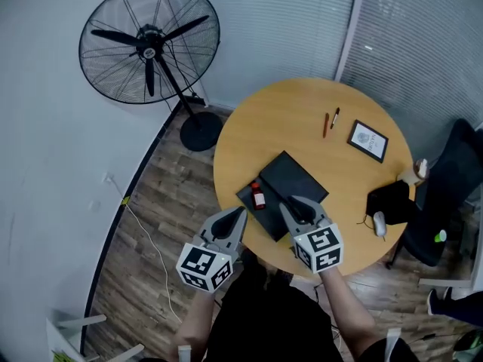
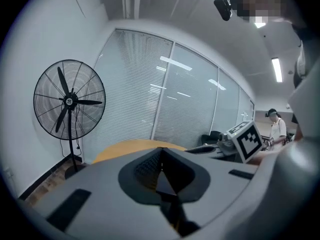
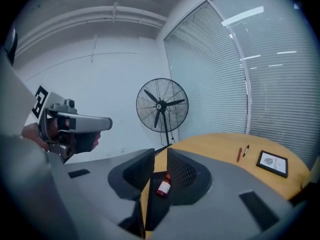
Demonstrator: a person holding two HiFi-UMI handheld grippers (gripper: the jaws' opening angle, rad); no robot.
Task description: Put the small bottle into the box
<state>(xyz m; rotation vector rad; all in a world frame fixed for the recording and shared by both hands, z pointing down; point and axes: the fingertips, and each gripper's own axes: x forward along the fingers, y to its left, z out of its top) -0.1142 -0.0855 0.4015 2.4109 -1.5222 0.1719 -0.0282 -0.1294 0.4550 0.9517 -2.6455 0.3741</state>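
A small red bottle [image 1: 258,196] with a white label lies on its side on the near-left part of a flat black box [image 1: 290,178], which sits on the round wooden table [image 1: 302,119]. My right gripper [image 1: 293,204] hovers over the box's near edge, just right of the bottle. Its jaws stand a little apart with nothing between them. In the right gripper view the bottle [image 3: 163,185] shows through that gap, farther ahead. My left gripper [image 1: 241,213] is at the table's near edge, left of the bottle, and its jaws [image 2: 160,151] meet with nothing in them.
A standing fan [image 1: 149,40] is on the floor at the far left. Two pens [image 1: 330,121], a framed picture [image 1: 367,140], a black pouch [image 1: 390,200] and a mouse [image 1: 379,223] lie on the table's right half. An office chair [image 1: 453,187] stands at the right.
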